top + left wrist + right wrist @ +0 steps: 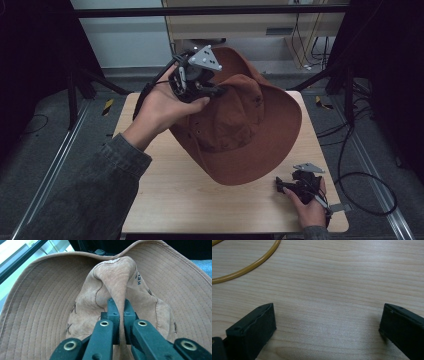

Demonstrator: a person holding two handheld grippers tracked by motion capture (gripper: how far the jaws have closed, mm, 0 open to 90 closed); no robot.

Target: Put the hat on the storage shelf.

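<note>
1. Hat (240, 125): your left gripper (119, 315) has it lifted, tilted above the far half of the table (165, 200), jaws pinched tight on a fold of the crown.
2. Your right gripper (327, 325) rests low at the near right corner, jaws wide apart on nothing; the drooping brim hangs up and to its left.
3. Dark letters "KE" show on the crown; the rest is hidden.
</note>
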